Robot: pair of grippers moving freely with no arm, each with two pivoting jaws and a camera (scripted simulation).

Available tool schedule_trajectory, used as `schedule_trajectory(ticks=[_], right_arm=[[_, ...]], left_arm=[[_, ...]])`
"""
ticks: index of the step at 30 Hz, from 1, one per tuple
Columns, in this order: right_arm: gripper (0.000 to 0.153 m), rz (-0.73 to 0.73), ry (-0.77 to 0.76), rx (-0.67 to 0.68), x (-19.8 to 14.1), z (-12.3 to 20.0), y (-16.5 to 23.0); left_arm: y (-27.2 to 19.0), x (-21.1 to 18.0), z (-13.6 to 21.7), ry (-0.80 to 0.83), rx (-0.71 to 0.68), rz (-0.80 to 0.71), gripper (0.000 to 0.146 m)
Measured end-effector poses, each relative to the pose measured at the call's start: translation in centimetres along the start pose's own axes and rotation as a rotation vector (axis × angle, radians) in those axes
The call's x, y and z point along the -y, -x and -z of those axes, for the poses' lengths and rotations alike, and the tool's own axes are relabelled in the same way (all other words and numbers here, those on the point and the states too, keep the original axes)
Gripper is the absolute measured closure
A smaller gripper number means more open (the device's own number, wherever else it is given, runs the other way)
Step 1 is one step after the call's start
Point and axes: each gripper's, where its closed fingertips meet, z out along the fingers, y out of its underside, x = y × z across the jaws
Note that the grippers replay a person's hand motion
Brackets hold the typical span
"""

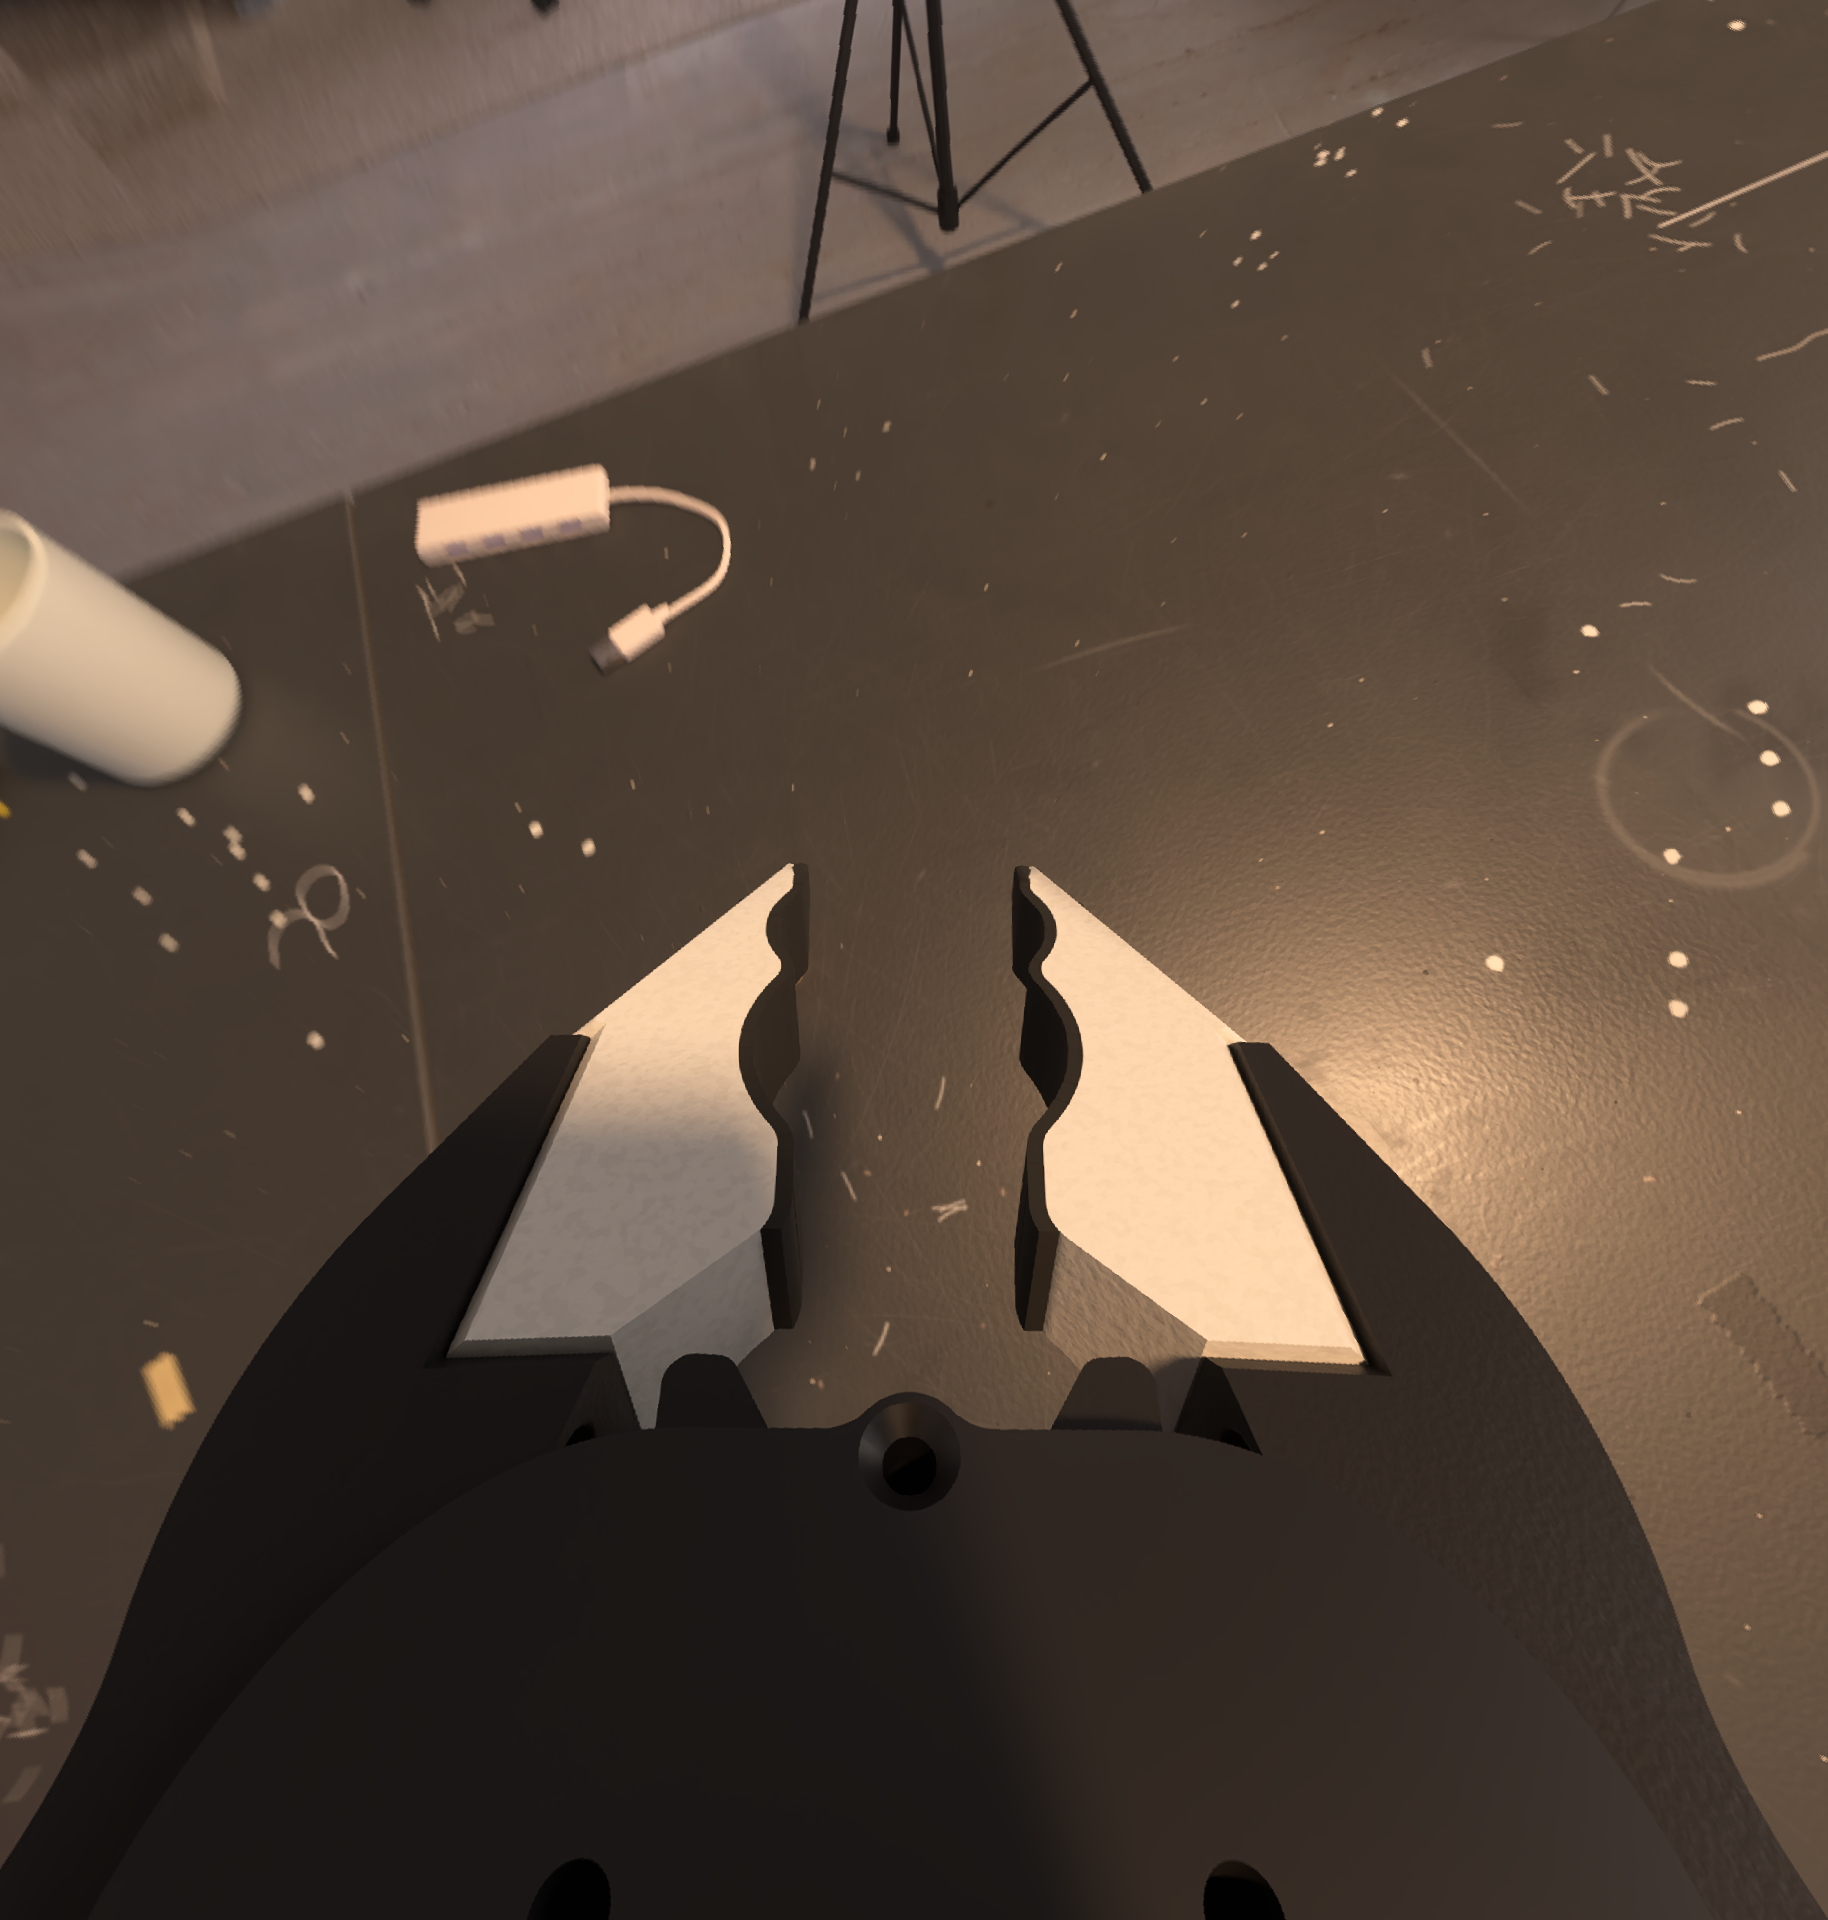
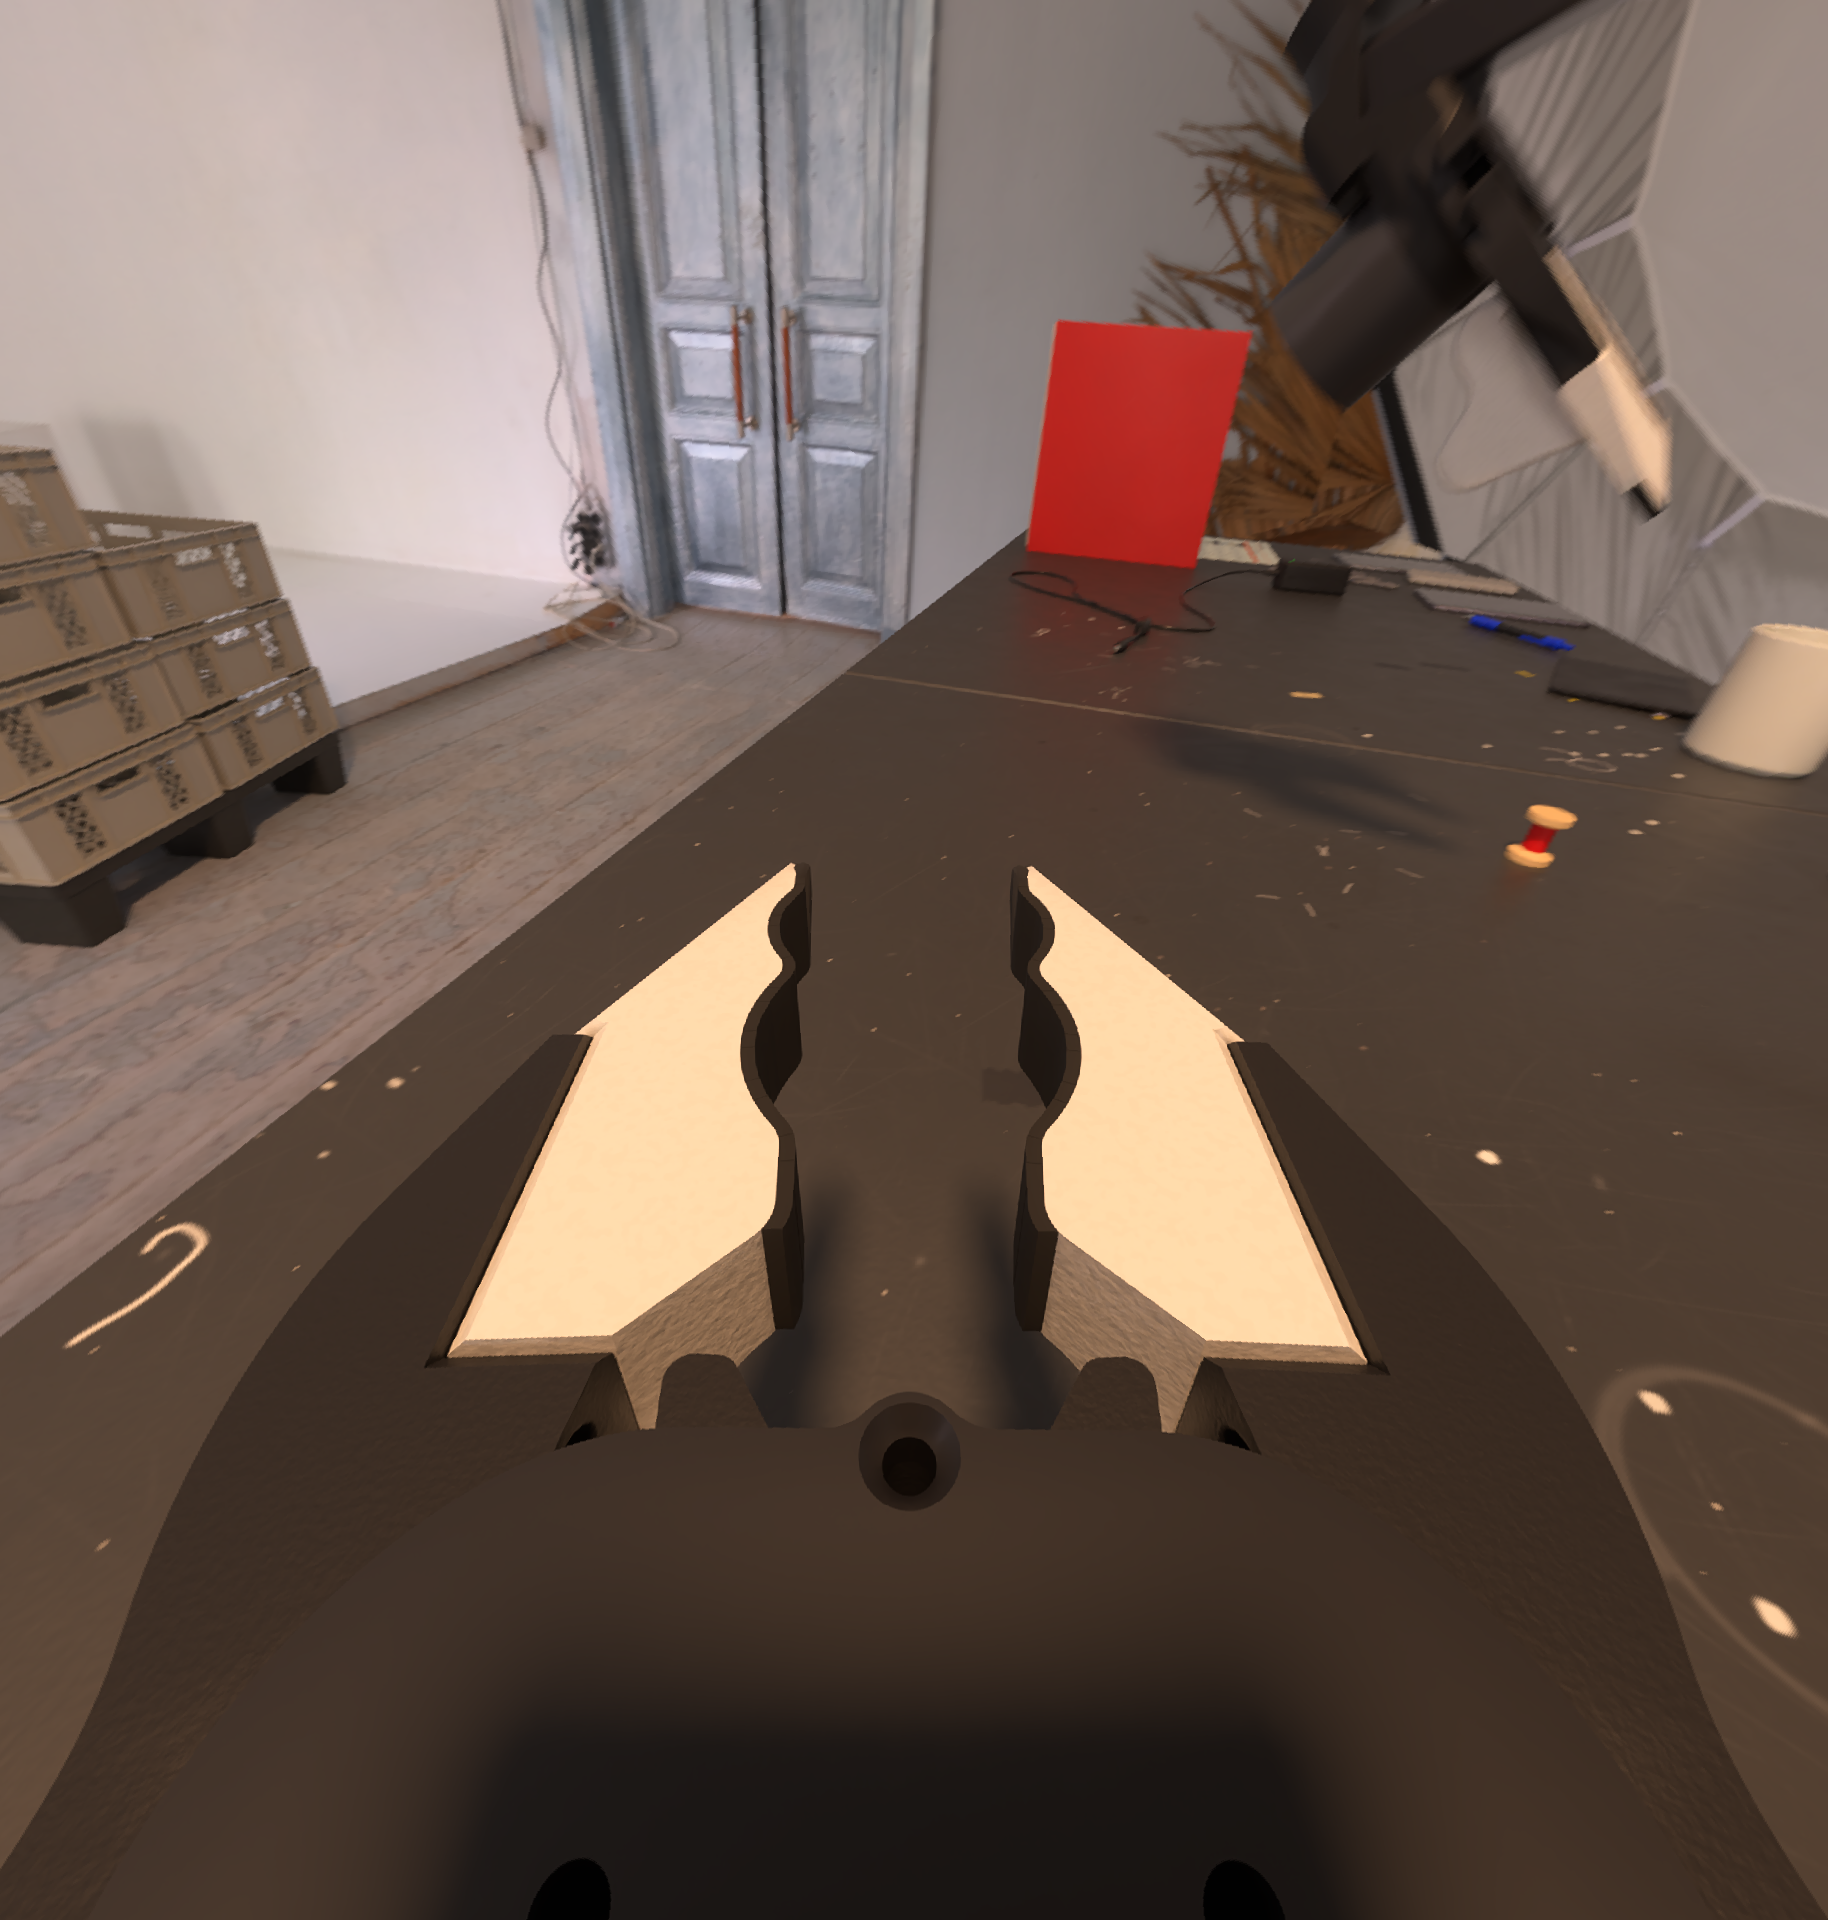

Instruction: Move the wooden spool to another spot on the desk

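Observation:
The wooden spool (image 2: 1539, 835), wound with red thread, lies on its side on the dark desk (image 2: 1253, 987), far right in the right wrist view. My right gripper (image 2: 911, 883) is open and empty, low over the desk, well left of the spool. My left gripper (image 1: 911, 883) is open and empty, looking down on bare desk (image 1: 1201, 623); the spool does not show in its view. The left gripper also shows high up in the right wrist view (image 2: 1648, 499), above the desk and behind the spool.
A white cup (image 2: 1777, 701) stands behind the spool; it shows in the left wrist view (image 1: 89, 644) too. A white USB hub with cable (image 1: 567, 540) lies near the desk edge. A red board (image 2: 1133, 447), black cable (image 2: 1128, 613), blue pen (image 2: 1518, 634) and crates (image 2: 110, 665) lie beyond.

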Motion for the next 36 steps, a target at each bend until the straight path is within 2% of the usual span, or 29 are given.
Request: schedule_trajectory(ticks=[4,8,13,18,22,29,36], right_arm=[[0.114,-0.007,-0.047,-0.038,0.8,-0.4,-1.2],[0.114,-0.035,-0.023,-0.051,-0.1,-0.8,-1.9],[0.114,-0.062,-0.012,-0.047,-0.8,-0.8,-2.1],[0.114,-0.075,-0.002,-0.041,-1.1,-0.7,-2.1],[0.114,-0.077,0.009,-0.033,-1.3,-0.6,-2.0],[0.114,-0.094,0.007,-0.033,-1.4,-0.4,-2.2],[0.114,-0.090,0.027,-0.021,-1.6,-0.5,-1.9]], left_arm=[[2.4,-3.1,-2.7,0.081,-0.024,0.101,0.098],[4.0,-5.1,-6.1,0.206,0.014,0.081,0.100],[6.0,-7.9,-10.5,0.495,0.030,-0.156,0.103],[7.6,-10.0,-12.6,0.683,-0.043,-0.441,0.101],[7.8,-10.8,-13.6,0.711,-0.132,-0.495,0.100],[7.2,-11.3,-14.2,0.694,-0.255,-0.457,0.100],[6.1,-11.7,-14.0,0.694,-0.354,-0.409,0.123]])
